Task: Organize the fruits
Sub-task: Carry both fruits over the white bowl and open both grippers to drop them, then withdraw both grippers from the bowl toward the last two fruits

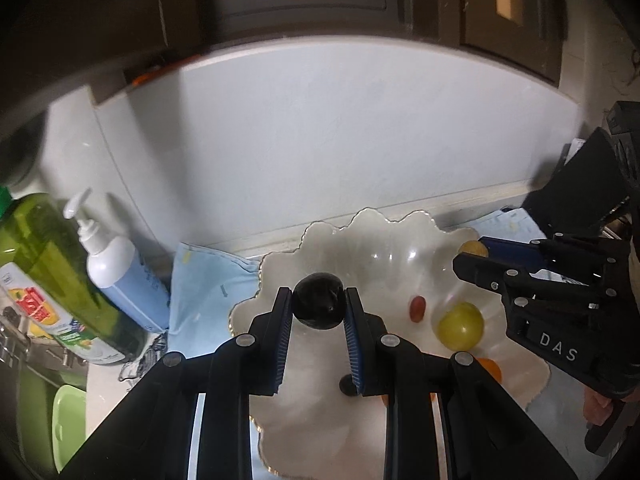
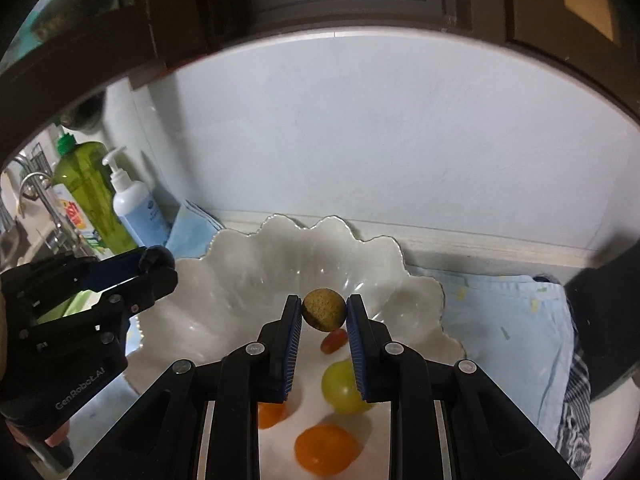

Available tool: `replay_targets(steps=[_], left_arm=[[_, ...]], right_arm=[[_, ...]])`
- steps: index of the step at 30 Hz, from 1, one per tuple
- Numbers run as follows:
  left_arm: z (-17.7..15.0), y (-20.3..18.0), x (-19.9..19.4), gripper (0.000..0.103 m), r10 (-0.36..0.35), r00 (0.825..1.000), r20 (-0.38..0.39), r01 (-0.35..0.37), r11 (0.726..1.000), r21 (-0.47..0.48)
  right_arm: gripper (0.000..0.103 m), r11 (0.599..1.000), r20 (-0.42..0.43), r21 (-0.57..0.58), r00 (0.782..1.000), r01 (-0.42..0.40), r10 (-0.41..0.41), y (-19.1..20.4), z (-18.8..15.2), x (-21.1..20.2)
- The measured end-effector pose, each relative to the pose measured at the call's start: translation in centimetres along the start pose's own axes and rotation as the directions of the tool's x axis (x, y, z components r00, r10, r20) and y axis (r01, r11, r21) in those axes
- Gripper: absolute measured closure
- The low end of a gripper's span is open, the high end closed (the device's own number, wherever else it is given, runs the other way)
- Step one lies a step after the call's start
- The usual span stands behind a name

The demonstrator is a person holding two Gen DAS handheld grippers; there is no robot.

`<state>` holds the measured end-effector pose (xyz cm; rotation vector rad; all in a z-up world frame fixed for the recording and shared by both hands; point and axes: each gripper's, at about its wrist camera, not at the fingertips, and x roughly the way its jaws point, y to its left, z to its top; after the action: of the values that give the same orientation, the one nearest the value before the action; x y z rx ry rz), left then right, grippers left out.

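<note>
A white scalloped bowl (image 1: 360,236) (image 2: 240,264) stands on the counter by the wall. My left gripper (image 1: 319,304) is shut on a black round fruit (image 1: 318,306) and holds it above the bowl. My right gripper (image 2: 324,310) is shut on a brownish-yellow round fruit (image 2: 323,309) above the bowl; it shows in the left wrist view (image 1: 472,258) at the right rim. In the bowl lie a green fruit (image 1: 460,326) (image 2: 340,388), a small red fruit (image 1: 417,309) (image 2: 334,340) and orange fruits (image 2: 324,450) (image 1: 490,368).
A green dish-soap bottle (image 1: 60,272) (image 2: 86,188) and a white pump bottle (image 1: 116,268) (image 2: 132,204) stand left of the bowl, beside a sink (image 2: 24,224). A light blue cloth (image 2: 508,320) (image 1: 208,280) lies under the bowl. Dark cabinets hang above the white wall.
</note>
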<state>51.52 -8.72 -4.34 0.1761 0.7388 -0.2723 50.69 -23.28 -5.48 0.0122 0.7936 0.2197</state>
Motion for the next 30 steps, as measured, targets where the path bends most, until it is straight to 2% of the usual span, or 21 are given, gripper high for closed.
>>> replay_targets(steps=[12,16,17,18,19,20,23,25,28,30], left_arm=[[0.5,-0.2,6.1,0.077,-0.047,0.989,-0.144,0.044,0.999,-0.020],[0.7,-0.3,7.1,0.076,-0.052,0.986,-0.159,0.048,0.998,-0.031],[0.7,-0.3,7.3,0.075,-0.049,0.985,-0.165,0.044,0.998,-0.033],[0.8,-0.3,7.4,0.065,-0.050,0.985,-0.167,0.044,0.998,-0.037],[0.8,-0.2,7.5,0.055,-0.049,0.985,-0.166,0.043,0.998,-0.041],[0.9,-0.2,7.4,0.054,-0.045,0.986,-0.161,0.039,0.998,-0.044],[1.0,-0.2,7.1,0.050,-0.025,0.988,-0.150,0.020,0.999,-0.040],[1.1,-0.1,6.7,0.043,-0.017,0.990,-0.141,0.011,0.999,-0.043],[0.9,-0.1,5.7,0.037,0.002,0.993,-0.120,-0.007,0.999,-0.040],[0.7,0.0,4.8,0.037,0.014,0.994,-0.107,-0.018,0.999,-0.036]], right_arm=[[0.078,1.000,-0.133,0.013,0.991,-0.005,0.007,-1.8,1.1,5.3],[0.078,1.000,-0.145,0.008,0.989,-0.002,0.003,-2.1,1.1,5.9],[0.077,1.000,-0.145,0.005,0.989,-0.003,0.004,-2.1,1.2,6.0],[0.076,1.000,-0.144,0.002,0.990,-0.002,0.002,-2.1,1.2,6.0],[0.072,1.000,-0.144,0.002,0.990,0.003,-0.003,-2.1,1.2,6.0],[0.067,1.000,-0.142,0.007,0.990,0.008,-0.007,-2.2,1.2,6.0],[0.067,1.000,-0.125,0.007,0.992,0.023,-0.022,-2.3,1.2,5.8],[0.067,0.999,-0.112,0.011,0.993,0.032,-0.030,-2.4,1.2,5.4],[0.066,0.999,-0.095,0.015,0.995,0.032,-0.031,-2.4,1.3,4.6],[0.067,0.999,-0.075,0.008,0.997,0.037,-0.036,-2.2,1.2,3.7]])
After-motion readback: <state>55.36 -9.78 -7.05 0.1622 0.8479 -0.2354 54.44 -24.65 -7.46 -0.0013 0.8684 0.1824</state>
